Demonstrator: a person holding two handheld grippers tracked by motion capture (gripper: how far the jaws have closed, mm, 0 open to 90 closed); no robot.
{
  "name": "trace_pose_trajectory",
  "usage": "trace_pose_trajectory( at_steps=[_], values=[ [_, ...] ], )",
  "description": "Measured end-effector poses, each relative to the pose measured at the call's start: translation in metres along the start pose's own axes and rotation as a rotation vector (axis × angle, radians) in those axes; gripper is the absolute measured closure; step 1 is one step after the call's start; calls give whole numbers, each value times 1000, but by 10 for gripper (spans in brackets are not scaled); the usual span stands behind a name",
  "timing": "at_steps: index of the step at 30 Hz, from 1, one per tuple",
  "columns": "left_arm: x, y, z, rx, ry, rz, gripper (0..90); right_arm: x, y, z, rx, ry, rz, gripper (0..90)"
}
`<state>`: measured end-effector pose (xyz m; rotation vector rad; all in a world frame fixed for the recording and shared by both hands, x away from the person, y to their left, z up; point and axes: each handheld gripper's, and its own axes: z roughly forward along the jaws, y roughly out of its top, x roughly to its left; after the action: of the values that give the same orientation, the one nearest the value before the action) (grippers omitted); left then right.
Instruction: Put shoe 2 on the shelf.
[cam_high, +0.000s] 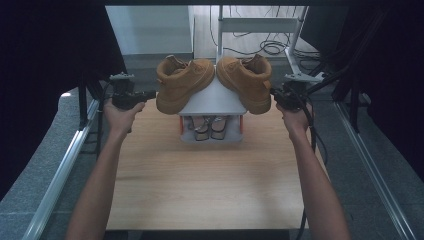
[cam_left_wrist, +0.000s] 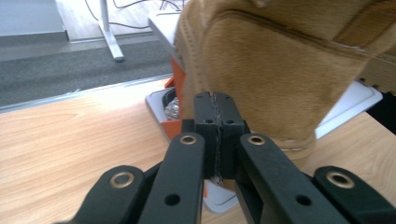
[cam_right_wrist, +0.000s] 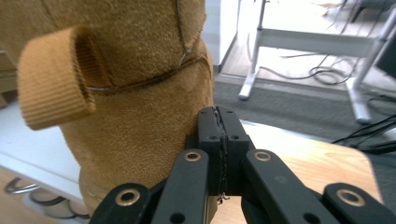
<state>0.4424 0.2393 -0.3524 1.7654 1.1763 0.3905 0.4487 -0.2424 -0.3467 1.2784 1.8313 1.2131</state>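
- The wooden surface (cam_high: 210, 180) is bare from the near edge up to the rack, with open room on both sides of the forearms; metal rails run along its left and right edges.
- Two tan boots sit on the sloped white top of a small shoe rack (cam_high: 212, 100) at the far middle of the surface, toes meeting at the ridge, heels hanging out to either side.
- The left gripper (cam_high: 134, 98) is level with the heel of the left boot (cam_high: 181, 82); its fingers (cam_left_wrist: 205, 121) are clenched together, nothing between them, their tips just beside the boot's heel in the left gripper view.
- The right gripper (cam_high: 283, 98) sits at the heel of the right boot (cam_high: 246, 80); its fingers (cam_right_wrist: 233, 135) are likewise pressed together and empty, their tips at the suede just beside the pull loop (cam_right_wrist: 56, 77).
- Under the rack's top, a lower shelf holds sandals (cam_high: 210, 127).
- Beyond the surface, cables (cam_high: 270, 47) lie on the floor by a white frame's legs.
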Motion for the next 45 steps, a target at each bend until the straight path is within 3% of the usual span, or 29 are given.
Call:
trace_pose_trajectory(
  at_steps=[7,10,13,15,19,24,25,27,29,30,34,45],
  values=[
    [-12,3,2,-2,26,22,896,8,-3,0,-33,-45,-35,895],
    [-12,3,2,-5,29,19,896,13,-3,0,-42,-36,-36,896],
    [-20,3,2,-1,75,66,897,21,-3,0,-47,-15,-55,895],
    [-22,4,2,0,85,72,897,28,-4,2,-54,-19,-80,895],
    [-17,4,2,-2,54,34,897,34,-5,6,-64,-15,-75,895],
    [-18,4,2,-2,52,45,898,34,-5,9,-66,-20,-66,895],
    [-18,5,3,1,24,36,897,33,-5,10,-67,-16,-59,895],
    [-20,5,8,-9,-73,5,897,32,-5,11,-67,-5,-43,895],
    [-31,8,13,0,-22,46,898,30,-6,11,-69,1,-32,895],
    [-34,9,15,4,-20,58,897,30,-6,11,-70,6,-30,895],
    [-42,14,23,-9,-83,37,897,31,-5,13,-67,17,-36,895],
    [-56,18,36,-28,-100,25,896,40,-4,28,-49,56,-29,895]
  ],
)
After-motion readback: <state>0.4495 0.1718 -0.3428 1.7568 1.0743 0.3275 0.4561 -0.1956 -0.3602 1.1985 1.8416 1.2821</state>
